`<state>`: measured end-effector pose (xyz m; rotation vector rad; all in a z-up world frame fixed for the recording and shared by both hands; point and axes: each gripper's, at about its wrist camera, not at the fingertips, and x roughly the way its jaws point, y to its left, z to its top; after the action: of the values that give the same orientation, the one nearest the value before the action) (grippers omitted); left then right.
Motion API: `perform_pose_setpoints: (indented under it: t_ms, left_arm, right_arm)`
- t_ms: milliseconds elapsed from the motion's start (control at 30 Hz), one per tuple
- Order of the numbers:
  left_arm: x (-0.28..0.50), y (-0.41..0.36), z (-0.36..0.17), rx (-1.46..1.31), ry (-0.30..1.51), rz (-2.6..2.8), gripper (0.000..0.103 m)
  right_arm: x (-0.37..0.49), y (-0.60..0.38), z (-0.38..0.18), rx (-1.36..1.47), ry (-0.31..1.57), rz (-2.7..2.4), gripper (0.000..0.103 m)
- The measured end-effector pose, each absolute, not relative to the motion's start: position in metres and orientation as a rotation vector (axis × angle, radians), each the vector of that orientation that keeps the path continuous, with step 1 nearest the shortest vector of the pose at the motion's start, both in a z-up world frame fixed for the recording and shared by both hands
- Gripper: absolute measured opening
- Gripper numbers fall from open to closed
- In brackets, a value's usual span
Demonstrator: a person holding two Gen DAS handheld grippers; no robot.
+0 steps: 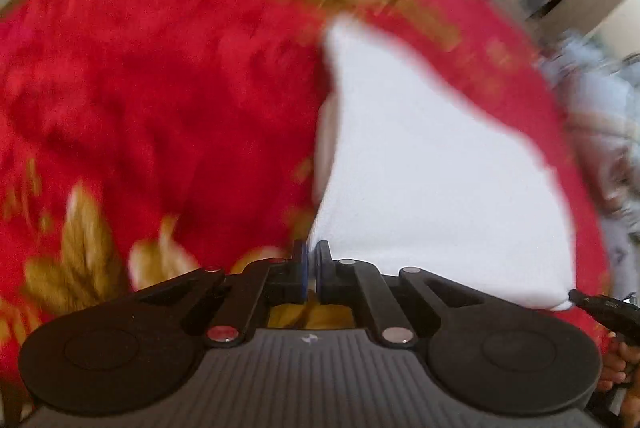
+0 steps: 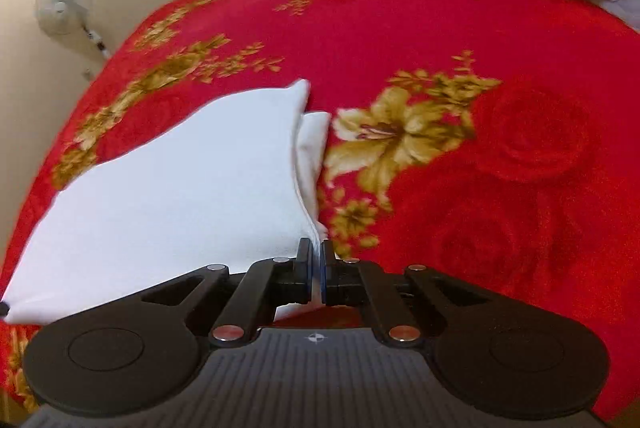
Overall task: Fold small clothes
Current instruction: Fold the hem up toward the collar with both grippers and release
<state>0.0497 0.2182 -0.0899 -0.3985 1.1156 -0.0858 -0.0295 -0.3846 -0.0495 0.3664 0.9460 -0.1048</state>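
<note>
A white cloth [image 2: 168, 196] hangs stretched above a bed's red floral blanket [image 2: 500, 156], held at two corners. The right gripper [image 2: 316, 268] has its fingers clenched on one corner; the left gripper [image 1: 311, 270], fingers clenched, pinches the other. Open blanket lies all around. A fan [image 2: 60, 6] stands by the cream wall.
</note>
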Motion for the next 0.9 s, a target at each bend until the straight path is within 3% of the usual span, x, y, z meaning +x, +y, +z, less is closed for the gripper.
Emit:
perform_pose_setpoints:
  t_ms: [100,233,333,433,533,633,667,700,833,900]
  left_arm:
    - [0.048,0.211,-0.082,-0.305,1.094,-0.046,0.013]
    - [0.028,0.191,-0.051,-0.246,0.878,-0.169,0.013]
    - [0.029,0.168,-0.06,-0.251,0.882,-0.289,0.013]
    - [0.043,0.153,-0.09,-0.151,1.003,-0.256,0.015]
    - [0.043,0.155,-0.107,-0.127,1.078,-0.198,0.014]
    - [0.032,0.157,-0.083,-0.141,0.965,-0.219,0.022]
    - [0.032,0.16,-0.078,-0.136,0.929,-0.202,0.03]
    - [0.032,0.163,-0.076,-0.133,0.909,-0.183,0.032]
    - [0.038,0.168,-0.111,-0.098,1.069,-0.109,0.031]
    - [0.036,0.168,-0.104,-0.097,1.047,-0.11,0.033]
  right_arm:
    - [-0.026,-0.385,-0.07,0.36,1.031,-0.141,0.006]
    - [-0.042,-0.378,-0.033,0.222,0.791,-0.197,0.009]
    - [-0.046,-0.37,-0.022,0.212,0.696,-0.098,0.016]
    - [-0.035,-0.361,-0.041,0.258,0.784,0.007,0.016]
    - [-0.02,-0.353,-0.08,0.152,1.008,-0.017,0.019]
    - [-0.023,-0.348,-0.068,0.144,0.959,-0.01,0.02]
    - [-0.026,-0.345,-0.062,0.115,0.916,-0.001,0.021]
    - [-0.031,-0.341,-0.057,0.087,0.888,-0.001,0.023]
    - [-0.024,-0.338,-0.07,0.046,0.943,-0.02,0.026]
    - [-0.021,-0.34,-0.075,0.025,0.971,-0.041,0.026]
